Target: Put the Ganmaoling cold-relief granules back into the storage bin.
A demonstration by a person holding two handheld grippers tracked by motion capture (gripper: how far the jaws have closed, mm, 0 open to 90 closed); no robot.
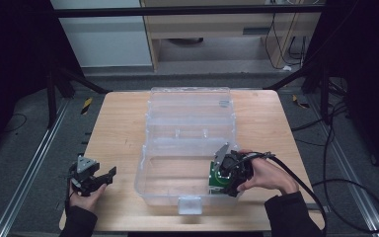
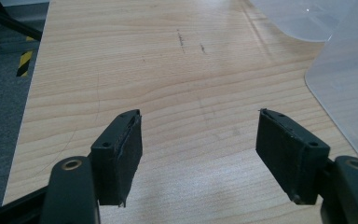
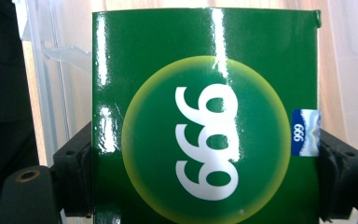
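Resting near the table's left front corner, the left gripper is holding its jaws wide apart over bare wood, gripping nothing. The clear bin is sitting mid-table, lid open. At its front right corner, the right gripper is clamping a green box marked 999 by both sides, inside the bin.

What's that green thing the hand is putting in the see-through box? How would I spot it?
Find the big clear plastic box in the middle of the wooden table. At its near right corner, the right gripper squeezes a shiny green cardboard packet. It alone is green, with white 999 in a yellow circle.
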